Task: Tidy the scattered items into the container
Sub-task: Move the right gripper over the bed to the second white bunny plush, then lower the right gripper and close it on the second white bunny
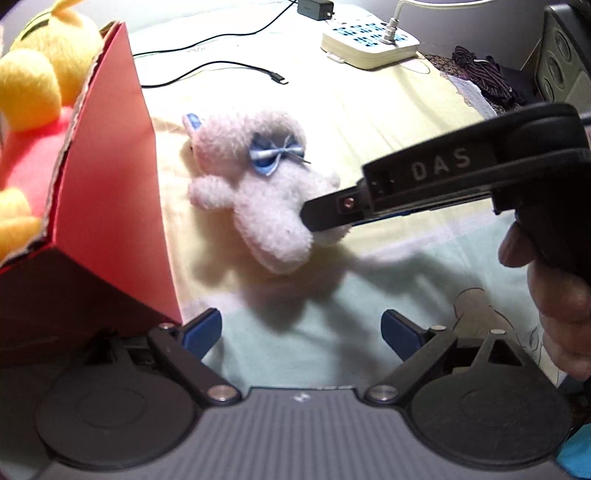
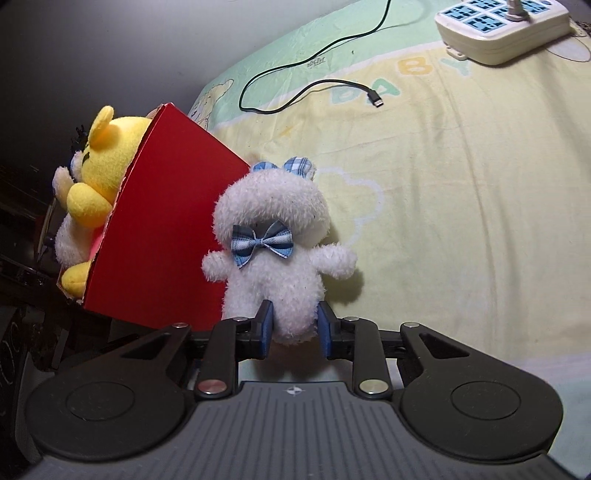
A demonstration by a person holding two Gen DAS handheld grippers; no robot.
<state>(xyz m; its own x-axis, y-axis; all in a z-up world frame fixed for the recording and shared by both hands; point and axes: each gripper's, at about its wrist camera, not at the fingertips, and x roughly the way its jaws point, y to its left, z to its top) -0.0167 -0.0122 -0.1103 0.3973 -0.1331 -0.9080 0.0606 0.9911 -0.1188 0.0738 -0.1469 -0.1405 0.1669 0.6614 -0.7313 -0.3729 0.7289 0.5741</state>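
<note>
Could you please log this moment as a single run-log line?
right gripper: shut on white plush | left gripper: open, idle | red box: holds yellow plush

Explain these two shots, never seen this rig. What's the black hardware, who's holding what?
No robot arm here: a person holds one two-finger gripper in each hand, each with a fisheye camera looking along its jaws.

The left wrist view shows the left gripper open and empty, beside the red box. The right gripper enters from the right, a hand on its grip.

The right wrist view shows the right gripper's jaws closed around the lower body of a white plush toy with a blue bow, lying on the bedsheet against the box. A yellow plush is already inside. A power strip and a charging cable lie further back.
</note>
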